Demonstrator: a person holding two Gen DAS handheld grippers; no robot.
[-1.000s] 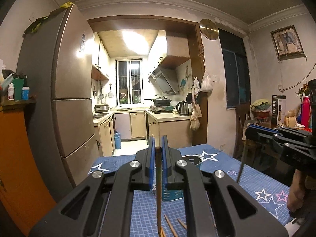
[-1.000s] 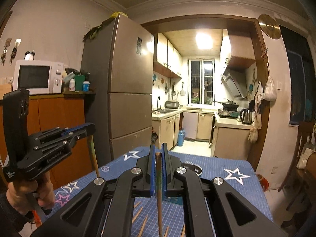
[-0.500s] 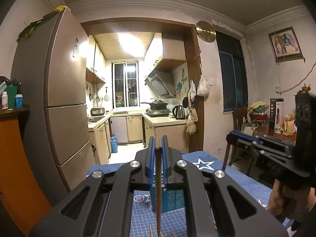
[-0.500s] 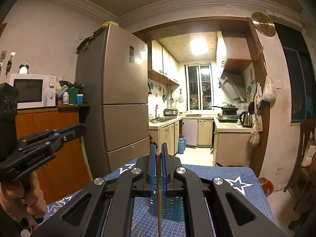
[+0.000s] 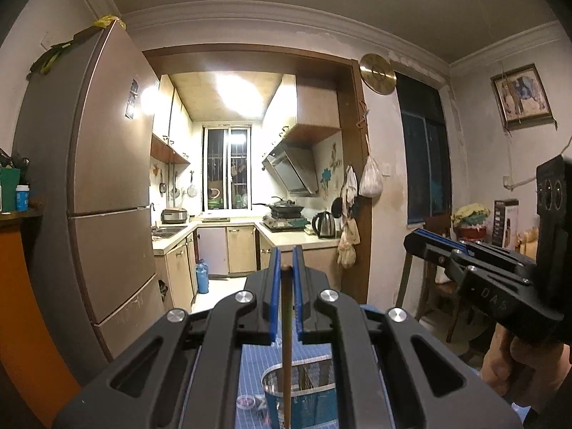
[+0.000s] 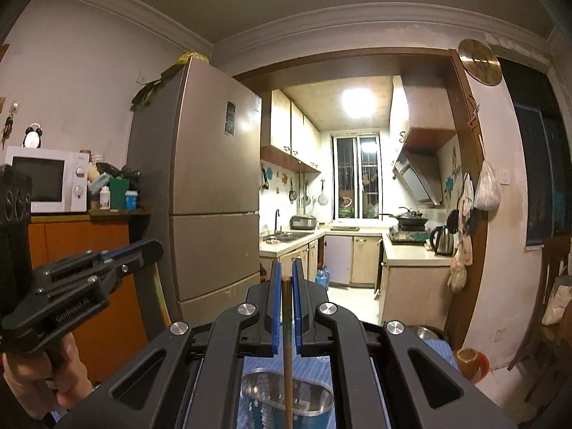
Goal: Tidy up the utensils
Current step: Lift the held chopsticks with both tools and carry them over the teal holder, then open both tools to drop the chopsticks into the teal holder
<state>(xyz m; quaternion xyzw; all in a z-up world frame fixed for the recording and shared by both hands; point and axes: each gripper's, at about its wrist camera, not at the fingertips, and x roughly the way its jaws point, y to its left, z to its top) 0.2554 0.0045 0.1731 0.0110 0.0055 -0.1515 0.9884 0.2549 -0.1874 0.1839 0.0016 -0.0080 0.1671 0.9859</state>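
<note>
- The left gripper (image 5: 286,275) pinches 1 wooden chopstick (image 5: 286,339) between its 2 blue pads (image 5: 274,296). The stick stands almost straight up and down, and its top pokes out between the pad tips.
- Right under that stick sits the metal utensil cup (image 5: 304,388). Its round open mouth faces up. The stick's low end hangs over the left part of the mouth. It looks like it is just above the rim or a little way in, but the view cannot tell which.
- The cup stands on a blue checked tablecloth (image 5: 250,368).
- The right gripper (image 6: 286,279) also pinches 1 chopstick (image 6: 286,350) between its blue pads (image 6: 276,307). This stick is upright too, with its long way pointing down.
- In the right wrist view the same shiny cup (image 6: 286,393) sits right below, and the stick points into the middle of its mouth.
- Both grippers are about the same closeness to the cup. The right one looks better lined up with the middle.
- The next move is likely straight down, then the pads let go. Each stick must stay upright so it slips in and does not hit the rim.
- Farther off, each gripper shows in the other's view, well apart at the side.
- Far back are the tall fridge (image 6: 200,193) and the lit kitchen.
</note>
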